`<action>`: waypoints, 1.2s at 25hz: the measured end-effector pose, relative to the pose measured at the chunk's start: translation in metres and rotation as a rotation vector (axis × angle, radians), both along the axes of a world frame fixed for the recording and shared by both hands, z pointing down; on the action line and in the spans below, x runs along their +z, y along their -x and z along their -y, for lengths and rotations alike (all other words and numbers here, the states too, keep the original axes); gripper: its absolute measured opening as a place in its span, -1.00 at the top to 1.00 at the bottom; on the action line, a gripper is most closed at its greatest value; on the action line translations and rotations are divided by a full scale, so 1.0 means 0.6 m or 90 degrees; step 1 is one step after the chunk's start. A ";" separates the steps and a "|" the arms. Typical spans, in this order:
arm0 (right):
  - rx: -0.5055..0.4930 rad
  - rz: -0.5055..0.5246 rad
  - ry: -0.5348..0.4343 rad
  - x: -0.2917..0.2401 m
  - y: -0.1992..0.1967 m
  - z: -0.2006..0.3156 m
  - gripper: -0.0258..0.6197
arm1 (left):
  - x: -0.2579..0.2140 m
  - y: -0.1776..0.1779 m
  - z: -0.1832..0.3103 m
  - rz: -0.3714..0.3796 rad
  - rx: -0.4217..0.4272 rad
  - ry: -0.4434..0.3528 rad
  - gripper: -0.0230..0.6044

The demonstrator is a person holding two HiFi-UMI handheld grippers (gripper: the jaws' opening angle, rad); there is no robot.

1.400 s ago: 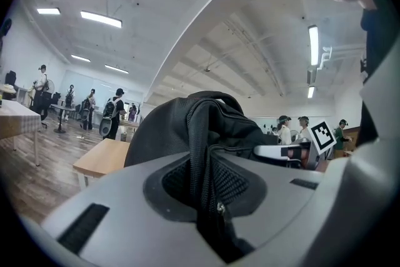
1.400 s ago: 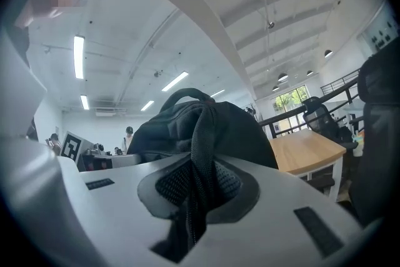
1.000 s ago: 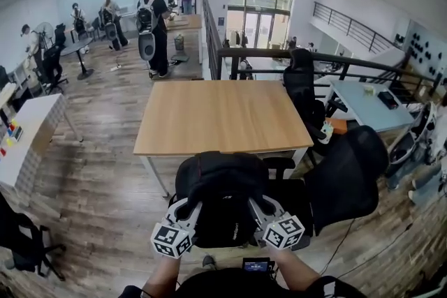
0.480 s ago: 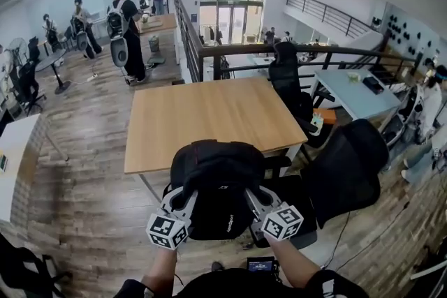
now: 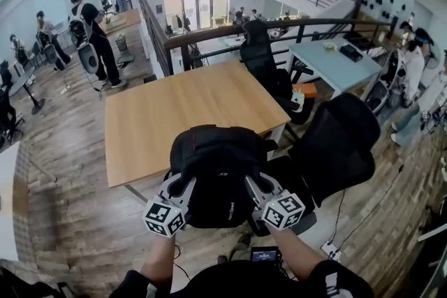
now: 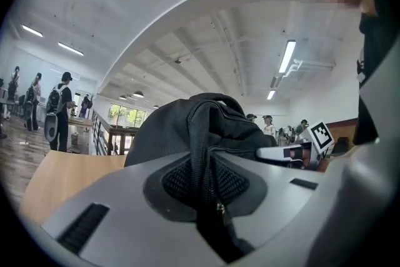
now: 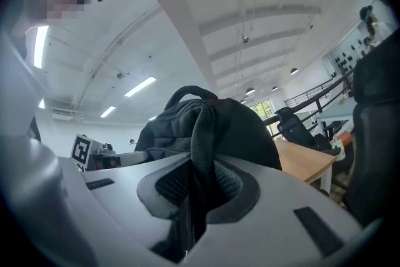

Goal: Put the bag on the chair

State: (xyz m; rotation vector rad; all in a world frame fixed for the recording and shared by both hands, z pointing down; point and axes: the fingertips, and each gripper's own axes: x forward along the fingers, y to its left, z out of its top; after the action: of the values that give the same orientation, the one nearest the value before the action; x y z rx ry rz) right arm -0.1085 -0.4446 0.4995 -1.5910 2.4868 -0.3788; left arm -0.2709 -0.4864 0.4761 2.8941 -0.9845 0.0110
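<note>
Black webbing strap [image 6: 203,134] fills the gap between the jaws of the left gripper [image 5: 183,186], which are clamped on it, with mesh padding bunched to either side. The right gripper [image 5: 253,185] is closed in the same way on the other black shoulder strap [image 7: 199,153]. Both grips look the same as they did a second ago.

Between the two grippers hangs the black fabric backpack [image 5: 216,171], held up by its straps with its back panel toward the person and its top handle away. Each gripper's marker cube [image 5: 164,218] sits just in front of the person's forearms.

A second ago the backpack hung squarely in front of the near edge of the light wooden table [image 5: 174,122], and the black mesh office chair [image 5: 342,146] stood off to its right. Now the whole view has swung. The table lies skewed to the left, and the chair has come closer. Its seat [image 5: 297,181] shows just behind the backpack's lower right side, and its backrest rises beside the right gripper. Whether the backpack touches the seat cannot be told.

People [image 5: 87,24] stand well apart on the wood-plank floor [image 5: 63,206] at upper left.
</note>
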 end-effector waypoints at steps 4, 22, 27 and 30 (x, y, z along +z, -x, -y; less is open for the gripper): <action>0.050 0.003 -0.005 -0.002 -0.063 0.009 0.74 | 0.001 -0.069 0.033 0.000 0.057 0.007 0.75; 0.267 0.000 -0.011 -0.011 -0.324 0.035 0.74 | 0.001 -0.387 0.153 0.024 0.263 0.039 0.75; 0.348 0.009 0.008 0.008 -0.374 0.022 0.74 | 0.022 -0.460 0.161 0.038 0.335 0.056 0.75; 0.406 0.016 0.023 0.027 -0.401 0.023 0.74 | 0.040 -0.506 0.177 0.047 0.397 0.066 0.75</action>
State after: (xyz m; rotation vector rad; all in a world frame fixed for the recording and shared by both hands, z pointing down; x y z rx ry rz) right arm 0.1322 -0.4582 0.5154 -2.2410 1.8142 -0.3386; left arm 0.0324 -0.5927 0.5002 2.9836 -0.0521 0.2018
